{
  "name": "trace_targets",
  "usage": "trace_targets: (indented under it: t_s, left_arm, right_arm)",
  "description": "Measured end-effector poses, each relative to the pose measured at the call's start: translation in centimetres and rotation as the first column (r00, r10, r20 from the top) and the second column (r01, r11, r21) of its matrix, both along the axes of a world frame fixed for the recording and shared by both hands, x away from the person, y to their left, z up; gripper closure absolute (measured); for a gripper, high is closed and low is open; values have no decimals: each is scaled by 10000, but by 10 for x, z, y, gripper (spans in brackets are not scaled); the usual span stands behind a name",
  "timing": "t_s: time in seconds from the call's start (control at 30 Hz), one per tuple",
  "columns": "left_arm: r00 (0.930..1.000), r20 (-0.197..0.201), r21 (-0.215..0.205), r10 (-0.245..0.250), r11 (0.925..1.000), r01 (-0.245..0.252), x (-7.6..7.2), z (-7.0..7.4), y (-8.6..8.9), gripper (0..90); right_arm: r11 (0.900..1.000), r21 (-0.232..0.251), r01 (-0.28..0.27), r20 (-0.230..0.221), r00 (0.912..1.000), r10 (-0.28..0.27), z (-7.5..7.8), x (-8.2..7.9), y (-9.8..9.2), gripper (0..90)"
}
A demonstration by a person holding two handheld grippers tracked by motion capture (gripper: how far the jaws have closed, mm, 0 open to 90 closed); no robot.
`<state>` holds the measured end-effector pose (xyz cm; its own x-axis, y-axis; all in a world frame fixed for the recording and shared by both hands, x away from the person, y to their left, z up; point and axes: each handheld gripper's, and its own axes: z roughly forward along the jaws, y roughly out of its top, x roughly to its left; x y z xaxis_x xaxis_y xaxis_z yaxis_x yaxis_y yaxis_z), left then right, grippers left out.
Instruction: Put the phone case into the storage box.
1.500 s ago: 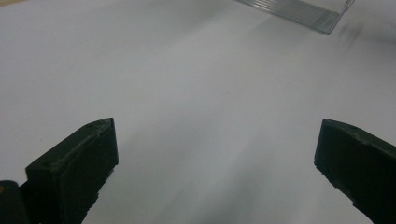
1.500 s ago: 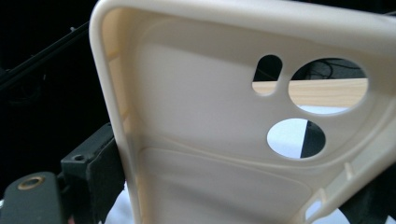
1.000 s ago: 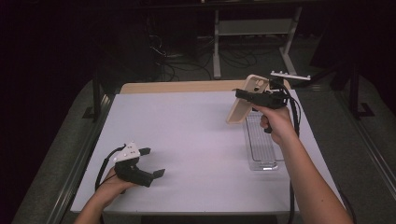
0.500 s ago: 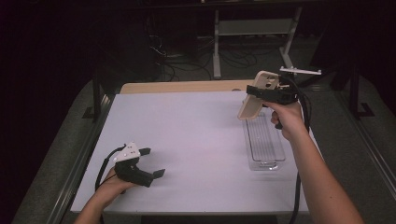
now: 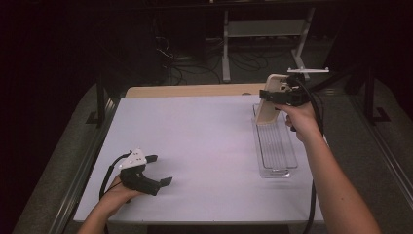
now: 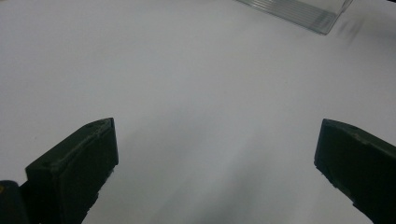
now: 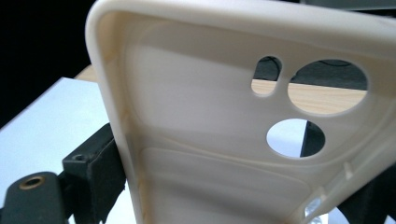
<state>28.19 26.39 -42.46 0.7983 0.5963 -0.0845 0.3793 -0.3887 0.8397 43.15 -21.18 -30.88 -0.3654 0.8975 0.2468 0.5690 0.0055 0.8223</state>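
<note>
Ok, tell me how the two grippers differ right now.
The right gripper is raised over the far end of the clear tray; the left gripper sits low by the table's near edge. The right is shut on a cream phone case; the left is open and empty. Both have black jaws.

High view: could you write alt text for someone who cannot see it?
A person's right hand-held gripper holds a cream phone case above the far end of a clear tray on a white table. The left hand-held gripper rests open near the front left.
</note>
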Motion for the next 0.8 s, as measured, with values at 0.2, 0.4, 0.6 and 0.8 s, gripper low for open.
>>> trace_targets:
  t_s: [0.2,0.4,0.6,0.8]
  left_arm:
    - [10000,-52,-50,6,10000,-6,0,0,0,0]
    - [9999,-130,-78,9,10000,-10,0,-1,-1,0]
    - [9999,-137,-147,3,9999,-5,-1,-1,-2,0]
    - [9998,-194,-128,-47,9999,45,-1,-1,-3,0]
  right_arm:
    - [9987,-453,248,-159,9995,-256,-6,8,0,100]
    - [9959,-793,426,-422,9981,-460,-13,18,0,100]
    - [9923,-1131,509,-856,9945,-608,-21,28,4,100]
    - [9870,-1486,606,-1164,9901,-783,-30,37,6,100]
